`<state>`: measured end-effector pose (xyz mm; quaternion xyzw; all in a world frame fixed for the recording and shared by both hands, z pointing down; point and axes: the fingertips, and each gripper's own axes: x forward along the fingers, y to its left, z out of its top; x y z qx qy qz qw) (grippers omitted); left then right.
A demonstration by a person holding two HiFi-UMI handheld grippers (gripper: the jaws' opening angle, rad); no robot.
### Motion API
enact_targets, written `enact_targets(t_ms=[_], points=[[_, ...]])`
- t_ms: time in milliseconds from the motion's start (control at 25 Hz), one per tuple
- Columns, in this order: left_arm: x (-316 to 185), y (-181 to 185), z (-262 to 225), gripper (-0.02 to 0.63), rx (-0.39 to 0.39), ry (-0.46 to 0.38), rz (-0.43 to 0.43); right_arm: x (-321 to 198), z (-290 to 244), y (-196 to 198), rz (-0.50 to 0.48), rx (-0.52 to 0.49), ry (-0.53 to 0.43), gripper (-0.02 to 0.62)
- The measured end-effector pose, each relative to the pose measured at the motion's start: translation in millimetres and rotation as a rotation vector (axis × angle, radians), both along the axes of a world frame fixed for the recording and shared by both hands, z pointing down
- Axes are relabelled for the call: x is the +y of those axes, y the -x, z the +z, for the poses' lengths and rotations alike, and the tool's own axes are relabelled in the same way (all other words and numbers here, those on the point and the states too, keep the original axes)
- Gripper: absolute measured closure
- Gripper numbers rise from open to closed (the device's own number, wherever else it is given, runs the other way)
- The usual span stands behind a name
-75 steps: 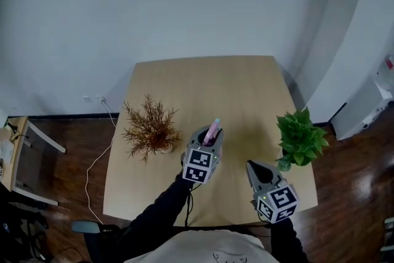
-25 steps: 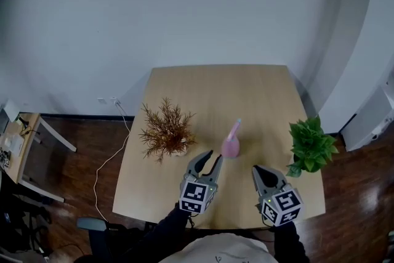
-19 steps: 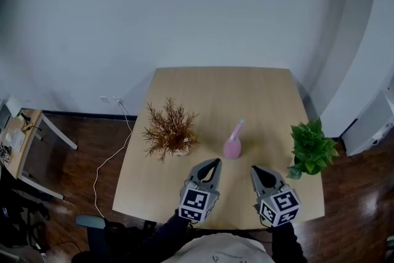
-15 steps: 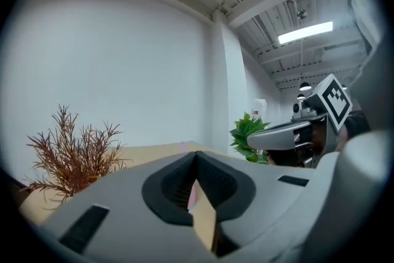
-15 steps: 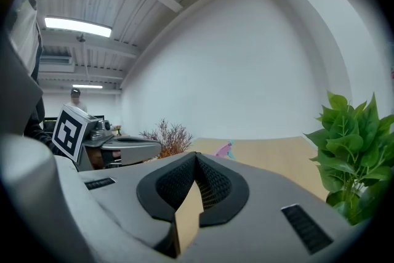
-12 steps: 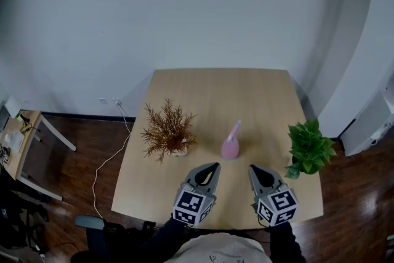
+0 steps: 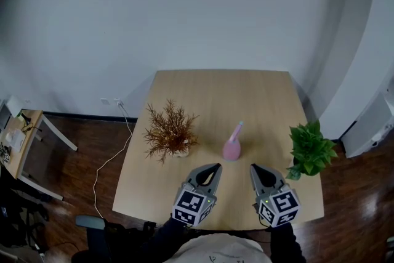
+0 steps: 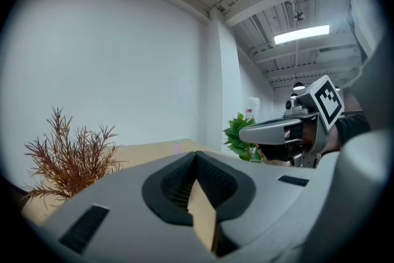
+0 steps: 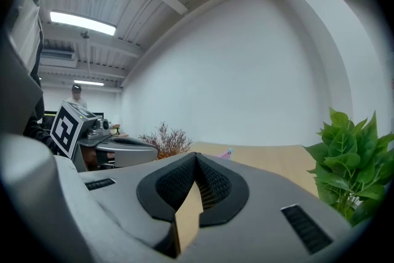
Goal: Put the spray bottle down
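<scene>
The pink spray bottle stands upright on the wooden table, between the two plants, with nothing touching it. My left gripper hovers just short of it, near the table's front edge, shut and empty. To its right, my right gripper is level with it, jaws together and holding nothing. In the left gripper view only the bottle's pink tip peeks over the shut left gripper, and the right gripper shows at the right. Over the shut right gripper in the right gripper view shows the bottle.
A dry brown plant stands on the table's left side, and a green potted plant at its right edge. A white wall lies behind the table. On the floor at the left are a white cable and a small wooden stand.
Three seconds ago the left gripper held the bottle. One second ago its jaws stood open behind the standing bottle; now they are shut and drawn back. The right gripper has hardly moved.
</scene>
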<state>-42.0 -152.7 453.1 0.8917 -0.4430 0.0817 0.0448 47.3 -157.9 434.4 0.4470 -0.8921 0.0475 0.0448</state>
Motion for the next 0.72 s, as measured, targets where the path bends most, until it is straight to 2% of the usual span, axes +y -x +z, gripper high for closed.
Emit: enact_targets(t_ms=[720], points=[[-1.4,2.4,-0.8,0.618,-0.02,0.009,-0.005,-1.6,-4.8,3.1,-0.018,-0.009,-0.017,0.615]])
